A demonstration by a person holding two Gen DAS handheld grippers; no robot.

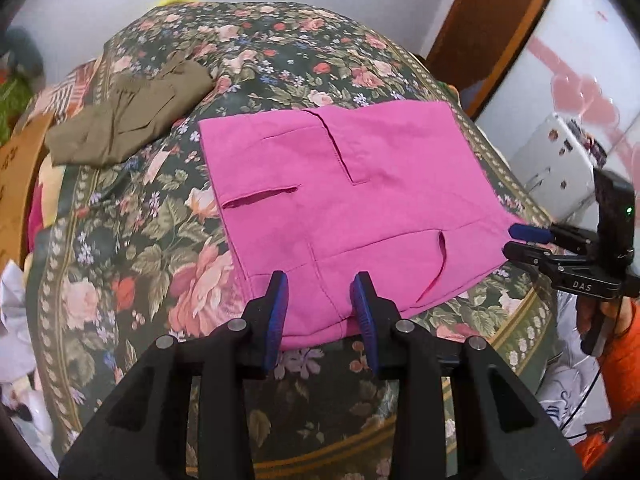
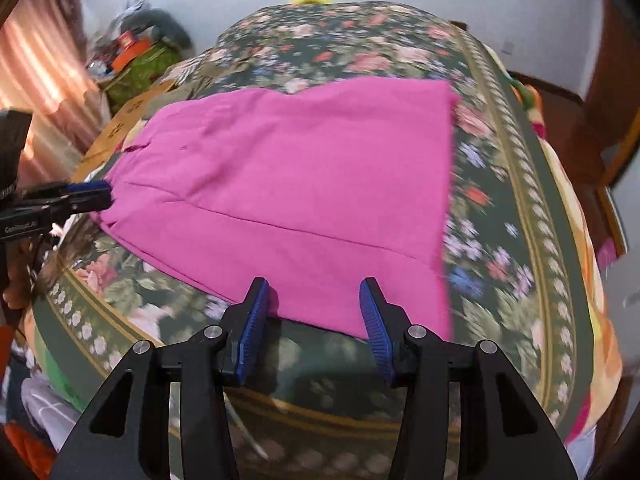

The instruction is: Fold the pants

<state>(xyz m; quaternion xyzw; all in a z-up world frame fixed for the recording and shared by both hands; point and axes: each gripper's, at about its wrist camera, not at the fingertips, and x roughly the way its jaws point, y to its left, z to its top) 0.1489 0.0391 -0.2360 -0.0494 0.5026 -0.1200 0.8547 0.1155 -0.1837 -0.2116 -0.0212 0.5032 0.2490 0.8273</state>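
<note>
Pink pants (image 1: 340, 208) lie flat on the floral bedspread, folded into a rough rectangle with pocket slits showing; they also show in the right wrist view (image 2: 296, 196). My left gripper (image 1: 320, 284) is open, its blue pads over the near edge of the pants with nothing between them. My right gripper (image 2: 314, 292) is open over the near edge of the pants. In the left wrist view it (image 1: 520, 240) sits at the pants' right corner. In the right wrist view the left gripper (image 2: 96, 194) sits at the pants' left edge.
Olive-brown pants (image 1: 132, 116) lie folded at the far left of the bed (image 1: 280, 44). A cardboard box (image 1: 16, 184) stands off the left side. A wooden door frame (image 1: 492, 28) and a white appliance (image 1: 560, 152) are on the right. Clutter lies past the bed (image 2: 136, 52).
</note>
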